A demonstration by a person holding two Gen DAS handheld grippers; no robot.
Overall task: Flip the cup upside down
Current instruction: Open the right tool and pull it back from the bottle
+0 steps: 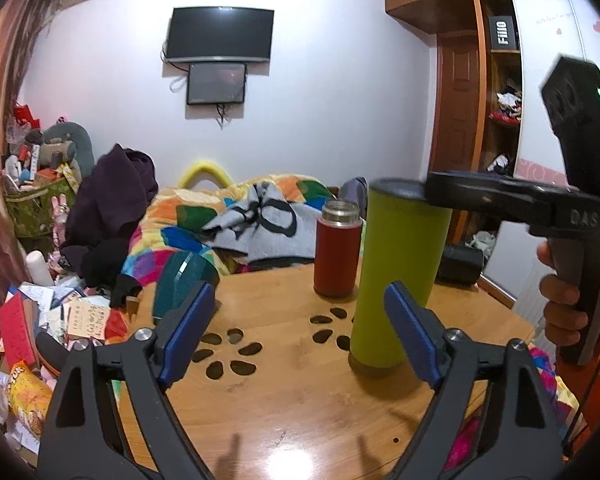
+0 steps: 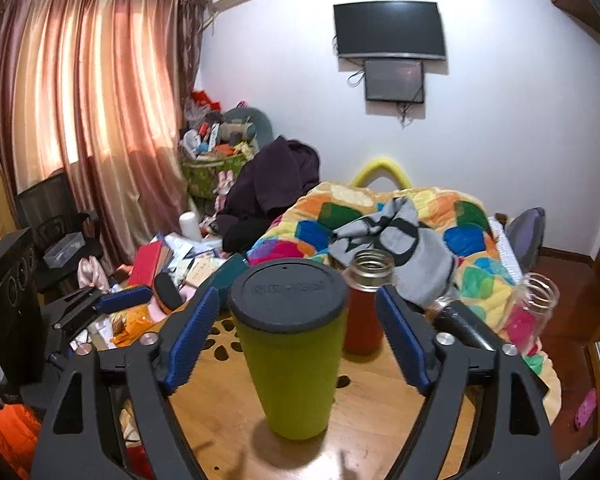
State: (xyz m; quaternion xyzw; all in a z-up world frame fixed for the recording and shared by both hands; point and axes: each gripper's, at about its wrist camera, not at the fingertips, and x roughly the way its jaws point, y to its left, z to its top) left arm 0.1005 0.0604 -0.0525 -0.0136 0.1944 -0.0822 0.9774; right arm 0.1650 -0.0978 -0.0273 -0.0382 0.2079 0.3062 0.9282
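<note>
The tall lime-green cup with a dark grey lid (image 2: 290,354) stands upright on the round wooden table with petal-shaped cut-outs (image 1: 300,408), between the spread jaws of the right gripper (image 2: 296,340), which do not touch it. The left gripper (image 1: 300,336) is also released and holds nothing. If the right jaws close near the lid, I think the tapered cup may slip or tip against the red steel-necked flask (image 2: 364,312) just behind.
</note>
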